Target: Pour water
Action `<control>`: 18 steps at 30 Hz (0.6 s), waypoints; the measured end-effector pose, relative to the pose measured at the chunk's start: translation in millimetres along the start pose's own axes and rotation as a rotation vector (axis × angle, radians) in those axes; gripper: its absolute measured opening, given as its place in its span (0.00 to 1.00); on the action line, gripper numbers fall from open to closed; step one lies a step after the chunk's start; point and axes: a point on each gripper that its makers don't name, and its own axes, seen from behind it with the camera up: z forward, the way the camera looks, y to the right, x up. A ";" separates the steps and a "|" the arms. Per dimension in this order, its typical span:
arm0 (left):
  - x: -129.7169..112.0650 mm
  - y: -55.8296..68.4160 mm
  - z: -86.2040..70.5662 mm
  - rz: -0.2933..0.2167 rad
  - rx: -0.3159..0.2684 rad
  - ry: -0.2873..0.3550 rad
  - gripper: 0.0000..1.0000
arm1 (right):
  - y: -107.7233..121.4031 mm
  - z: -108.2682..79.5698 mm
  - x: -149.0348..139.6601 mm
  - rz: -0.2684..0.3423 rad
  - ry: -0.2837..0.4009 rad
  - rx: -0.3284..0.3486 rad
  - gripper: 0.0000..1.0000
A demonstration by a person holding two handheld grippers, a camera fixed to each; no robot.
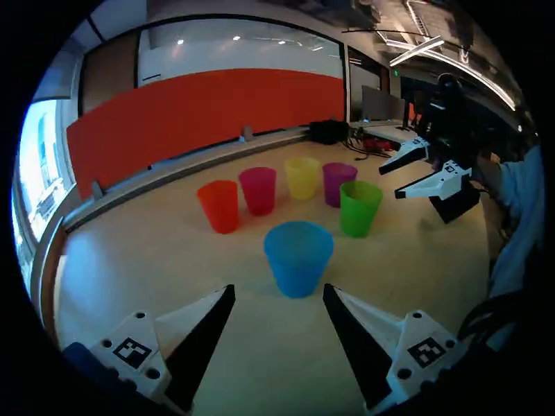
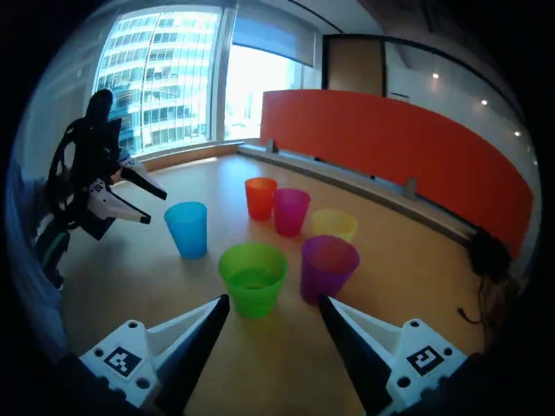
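While both tools hang over the table: nothing is lifted and nothing is tipped, so the pour looks not yet begun.
Left gripper view, tool: the left gripper (image 1: pixel 277 288) has its jaws spread wide with nothing between them, above the pale wooden table (image 1: pixel 139 291).
Left gripper view, nearest cup: the blue translucent plastic cup (image 1: pixel 298 256) stands upright just ahead of the fingertips, lined up with the gap but untouched.
Left gripper view, cups behind: the orange plastic cup (image 1: pixel 219 205), magenta plastic cup (image 1: pixel 258 190), yellow plastic cup (image 1: pixel 302 177), purple plastic cup (image 1: pixel 338 183) and green plastic cup (image 1: pixel 360 206) stand upright in a close arc.
Left gripper view, other tool: the right gripper (image 1: pixel 388 184) is in the air beyond the green cup, fingers parted and carrying nothing, with a light sleeve (image 1: pixel 520 208) behind it.
Right gripper view, tool: the right gripper (image 2: pixel 272 298) is released and empty, nosing toward the green cup (image 2: pixel 253 277) and the purple cup (image 2: pixel 329 267).
Right gripper view, water: the green cup seems to hold a shallow pool at its bottom. What the other cups hold, I cannot tell.
Right gripper view, other tool: the left gripper (image 2: pixel 157 209) is aloft just beside the blue cup (image 2: pixel 186 229), fingers apart and clear of it.
Done so far: by my reckoning, only the approach.
Left to do: grip a cup, carry it over another, tip it and set it back down.
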 end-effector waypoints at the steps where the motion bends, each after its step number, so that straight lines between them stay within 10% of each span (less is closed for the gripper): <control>1: 2.3 -4.7 -2.4 -0.002 0.019 0.017 0.94 | 1.3 -2.7 1.5 0.003 0.006 -0.011 1.00; 18: 38.6 -59.5 -43.8 -0.020 0.308 0.223 0.94 | 29.5 -38.3 44.7 0.068 0.185 -0.233 1.00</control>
